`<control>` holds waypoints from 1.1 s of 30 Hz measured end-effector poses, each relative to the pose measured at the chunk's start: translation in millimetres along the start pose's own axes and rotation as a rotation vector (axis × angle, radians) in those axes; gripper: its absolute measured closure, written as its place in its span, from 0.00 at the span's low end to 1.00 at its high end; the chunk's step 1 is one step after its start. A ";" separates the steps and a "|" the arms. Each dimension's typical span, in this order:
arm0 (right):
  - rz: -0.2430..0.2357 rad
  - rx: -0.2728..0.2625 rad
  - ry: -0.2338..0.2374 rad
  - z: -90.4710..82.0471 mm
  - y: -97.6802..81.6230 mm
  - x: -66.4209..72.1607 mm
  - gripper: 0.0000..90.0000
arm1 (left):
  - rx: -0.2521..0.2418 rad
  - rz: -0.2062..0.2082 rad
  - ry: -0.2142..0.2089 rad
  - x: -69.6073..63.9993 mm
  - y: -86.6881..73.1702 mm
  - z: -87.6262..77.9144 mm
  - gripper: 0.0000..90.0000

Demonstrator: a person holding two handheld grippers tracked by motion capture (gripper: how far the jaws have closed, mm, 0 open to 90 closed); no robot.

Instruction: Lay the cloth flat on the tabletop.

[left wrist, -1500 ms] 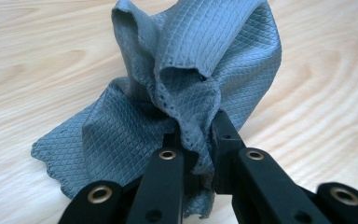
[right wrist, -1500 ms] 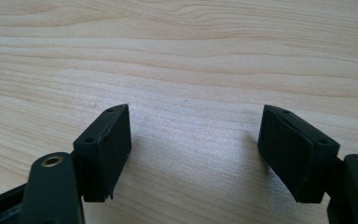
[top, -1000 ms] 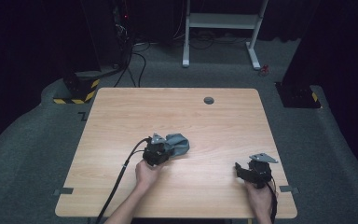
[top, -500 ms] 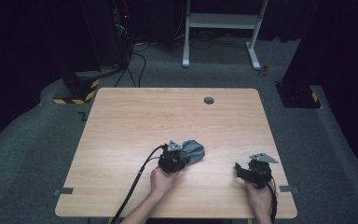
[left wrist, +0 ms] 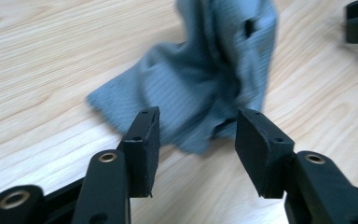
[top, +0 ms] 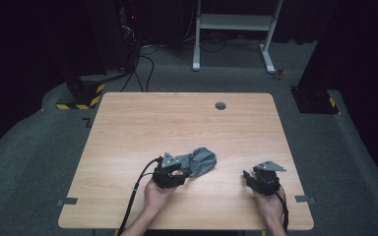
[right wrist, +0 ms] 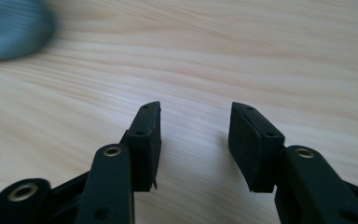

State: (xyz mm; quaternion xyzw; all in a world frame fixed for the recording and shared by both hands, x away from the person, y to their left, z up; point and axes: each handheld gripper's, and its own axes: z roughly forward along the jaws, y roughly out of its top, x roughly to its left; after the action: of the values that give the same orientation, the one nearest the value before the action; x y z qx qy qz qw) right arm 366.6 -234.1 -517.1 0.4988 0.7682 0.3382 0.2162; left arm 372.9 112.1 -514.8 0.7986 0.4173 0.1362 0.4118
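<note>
L gripper (left wrist: 193,135): jaws have just been opening, now stand about half apart, pads clear of the grey cloth (left wrist: 205,79). The cloth's near edge lies on the table between and just past the tips, not pinched, so it looks let go. R gripper (right wrist: 193,135): jaws have just been closing from wide, now half apart w/ nothing but bare wood between them.

Outward: in the high view the L gripper (top: 170,172) sits at the cloth's (top: 199,161) left-near end, touching or just beside it; cloth is a crumpled lump, lying slightly fwd of centre-front of the wooden table (top: 187,123). R gripper (top: 262,179) rests near the front-right edge, well apart from the cloth. Cable trails from the L hand off the front edge. A small dark round grommet (top: 220,105) sits near the far edge.

Step in hand, by judgement: release after dragging or setting down the cloth; a re-grip or a two-handed spread prob. comes next. Next move calls for: pick a free corner or hem, come in low w/ pads either side of one layer, not the bunch. R gripper needs to travel left toward the cloth's far side if both are to pull it flat.
</note>
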 end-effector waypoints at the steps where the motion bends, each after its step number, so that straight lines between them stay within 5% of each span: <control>1: 0.000 0.000 0.000 0.0 0.0 0.0 0.62 | 0.000 0.000 0.000 0.0 0.0 0.0 0.57; 3: -0.065 -0.043 0.088 -2.6 9.8 23.1 0.65 | 0.005 -0.001 0.017 2.5 -2.1 2.4 0.57; 4: -0.065 -0.043 0.088 -2.6 9.8 23.1 0.65 | 0.005 -0.001 0.017 2.5 -2.1 2.4 0.57; 5: -0.101 -0.058 0.166 -0.9 19.8 42.4 0.65 | 0.003 -0.007 0.026 2.8 -2.2 4.1 0.57; 7: -0.117 -0.061 0.184 0.9 23.2 48.8 0.65 | -0.001 -0.022 0.035 3.8 -1.7 6.8 0.56; 11: -0.202 -0.046 0.274 20.4 39.9 88.8 0.64 | 0.002 -0.008 0.076 5.8 -1.2 12.9 0.53; 15: -0.238 -0.018 0.302 35.3 44.1 111.2 0.64 | 0.001 -0.006 0.086 6.8 -1.4 13.8 0.55; 20: -0.259 0.009 0.293 46.7 44.9 123.2 0.67 | 0.004 0.013 0.091 9.3 -1.7 12.5 0.69; 25: -0.302 0.029 0.257 52.5 45.9 124.2 0.93 | 0.014 0.022 0.068 9.9 -1.7 12.1 0.94; 33: -0.325 0.036 0.247 44.3 43.1 114.9 0.97 | 0.018 0.028 0.065 13.8 0.1 3.5 0.99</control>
State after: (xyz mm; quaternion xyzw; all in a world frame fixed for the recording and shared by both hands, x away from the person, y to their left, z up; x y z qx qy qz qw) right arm 375.9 -104.0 -514.8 0.3268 0.8651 0.3438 0.1632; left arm 383.3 120.9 -518.7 0.8032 0.4204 0.1640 0.3889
